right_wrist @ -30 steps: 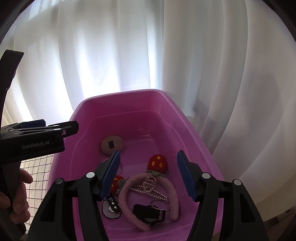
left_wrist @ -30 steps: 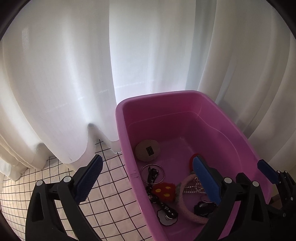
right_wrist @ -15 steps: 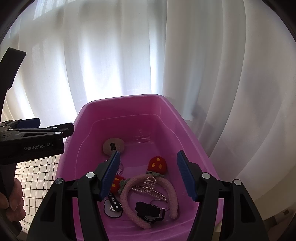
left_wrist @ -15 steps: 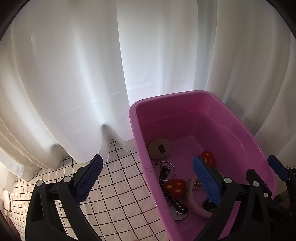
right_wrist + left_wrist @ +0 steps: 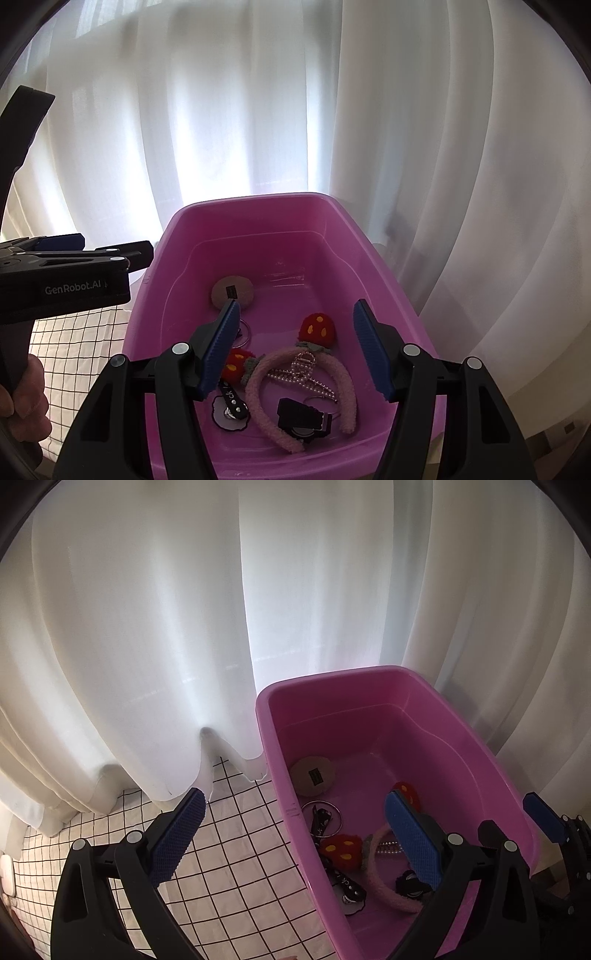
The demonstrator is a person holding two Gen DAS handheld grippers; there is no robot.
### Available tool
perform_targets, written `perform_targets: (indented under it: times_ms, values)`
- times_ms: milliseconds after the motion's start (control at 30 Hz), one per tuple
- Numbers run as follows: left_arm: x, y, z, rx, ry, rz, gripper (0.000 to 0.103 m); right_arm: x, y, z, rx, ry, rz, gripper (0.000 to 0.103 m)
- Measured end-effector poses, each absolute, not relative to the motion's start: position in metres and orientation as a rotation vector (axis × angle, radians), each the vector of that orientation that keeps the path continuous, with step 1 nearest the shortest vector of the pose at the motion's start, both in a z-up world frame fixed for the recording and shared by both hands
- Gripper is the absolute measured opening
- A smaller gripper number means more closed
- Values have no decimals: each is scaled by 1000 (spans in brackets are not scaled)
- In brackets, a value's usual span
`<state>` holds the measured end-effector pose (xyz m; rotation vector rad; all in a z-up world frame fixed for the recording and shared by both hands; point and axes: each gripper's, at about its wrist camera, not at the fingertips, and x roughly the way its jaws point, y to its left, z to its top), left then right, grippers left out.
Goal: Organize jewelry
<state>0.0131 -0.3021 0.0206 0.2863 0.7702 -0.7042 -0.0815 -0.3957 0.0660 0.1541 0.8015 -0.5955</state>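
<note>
Right now both grippers are spread wide, holding nothing. Right gripper (image 5: 295,343) hangs over the pink tub (image 5: 384,266), w/ the fuzzy headband (image 5: 258,402), pearl clip (image 5: 306,373) and red strawberry (image 5: 317,326) lying inside. Left gripper (image 5: 295,834) straddles the tub's left wall, over the checked cloth (image 5: 236,867).

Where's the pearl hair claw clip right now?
Right wrist view: pearl hair claw clip lies inside the fuzzy pink headband's arc, in the pink plastic tub.
</note>
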Motion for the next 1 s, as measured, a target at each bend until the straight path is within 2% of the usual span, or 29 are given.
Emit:
perform_targets:
  times_ms: [1000]
  values:
    - [14,-299,26,275,760,-682,96,-82,-392,67,158,804,-587,61]
